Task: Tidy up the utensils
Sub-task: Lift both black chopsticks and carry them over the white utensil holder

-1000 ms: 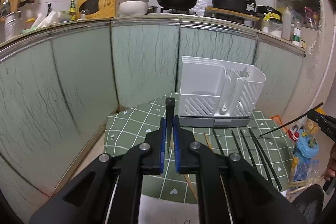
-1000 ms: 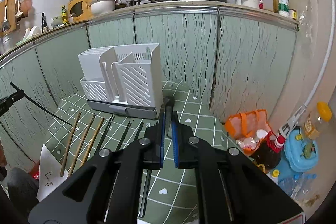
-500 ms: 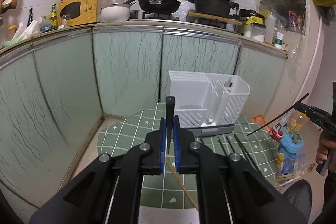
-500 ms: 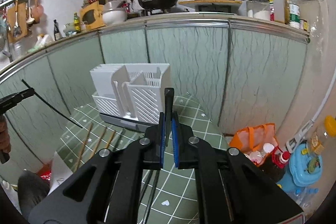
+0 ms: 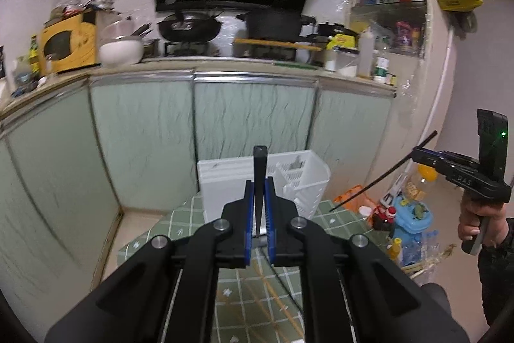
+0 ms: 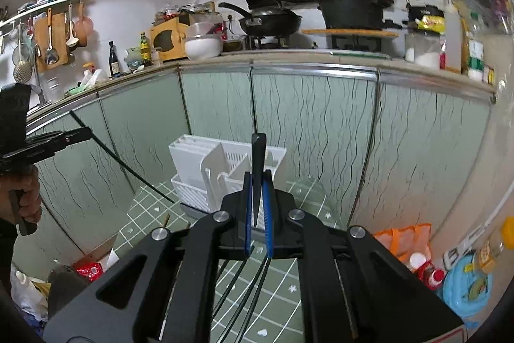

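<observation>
The left gripper (image 5: 258, 208) is clamped on a black chopstick (image 5: 259, 179), held above the green checked table (image 5: 337, 222). The white utensil holder (image 5: 302, 179) stands on the table's far side. The right gripper (image 6: 258, 201) pinches another black chopstick (image 6: 258, 169); more chopsticks (image 6: 237, 288) lie below.

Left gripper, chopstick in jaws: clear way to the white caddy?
Likely yes: the white caddy sits ahead and below the left gripper and its black chopstick, nothing between; the right gripper is off to the side.
</observation>
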